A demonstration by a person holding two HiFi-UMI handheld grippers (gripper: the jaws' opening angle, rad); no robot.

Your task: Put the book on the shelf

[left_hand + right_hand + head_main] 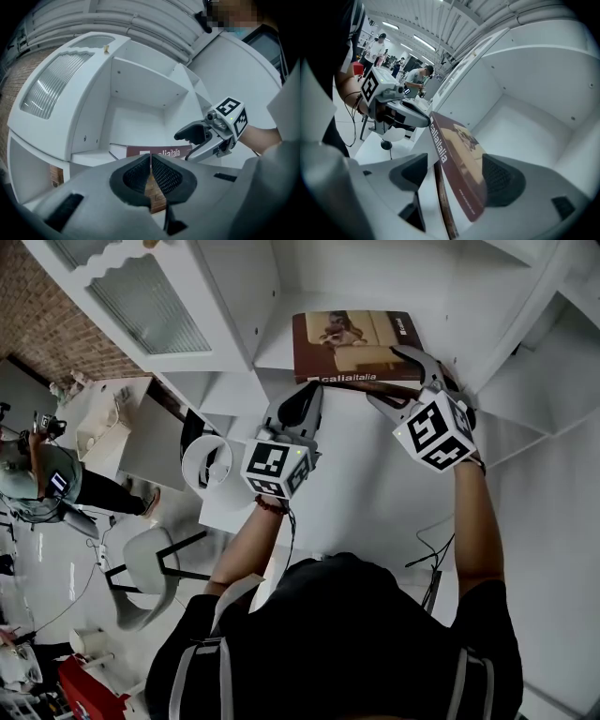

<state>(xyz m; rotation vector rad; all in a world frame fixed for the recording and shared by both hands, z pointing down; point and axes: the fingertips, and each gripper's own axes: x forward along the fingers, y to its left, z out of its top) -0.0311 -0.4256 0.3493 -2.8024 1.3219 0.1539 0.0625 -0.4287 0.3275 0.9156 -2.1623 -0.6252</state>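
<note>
Book at the shelf: my right gripper [386, 376] reaches fwd on an almost straight, bare forearm [475, 521]. Its jaws are spread astride the near right corner of the book [352, 345]. In the right gripper view one pad sits against the cover and a thin white gap shows at the other, so released, not clamped. The book lies flat on the white shelf [277, 348], cover up, spine twd me.

My left gripper [305, 395] sits lower and to the left on a bent arm w/ a red band [270, 506] at the wrist. Its jaws are clenched together on nothing, tips just short of the spine.

The cabinet is white, w/ a ribbed-glass door [141, 296] swung open at left. A brick wall [47, 324] lies beyond it. Below left are a pale floor, a white chair [155, 563] and a person [37, 488] well apart from me.
</note>
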